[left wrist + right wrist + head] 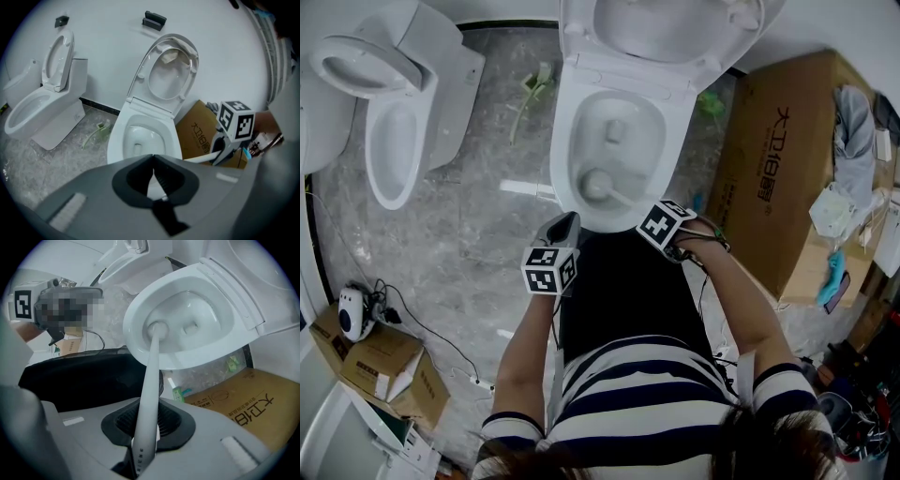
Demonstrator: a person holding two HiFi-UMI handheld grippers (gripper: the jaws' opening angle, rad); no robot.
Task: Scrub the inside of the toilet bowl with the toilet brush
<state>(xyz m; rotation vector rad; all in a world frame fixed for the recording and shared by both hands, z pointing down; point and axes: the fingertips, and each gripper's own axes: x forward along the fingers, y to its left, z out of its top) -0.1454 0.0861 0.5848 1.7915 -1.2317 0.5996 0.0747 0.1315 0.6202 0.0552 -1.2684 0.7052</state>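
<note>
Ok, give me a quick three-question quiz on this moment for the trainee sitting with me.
1. True or false: the left gripper holds the toilet brush.
2. The brush's head is: A. down inside the toilet bowl; B. held above its rim; C. out of the bowl altogether.
3. Fill in: beside the toilet bowl, on the person's right, stands a cardboard ____.

Key:
1. False. The right gripper is shut on the handle, and the left gripper is shut on nothing.
2. A.
3. box.
</note>
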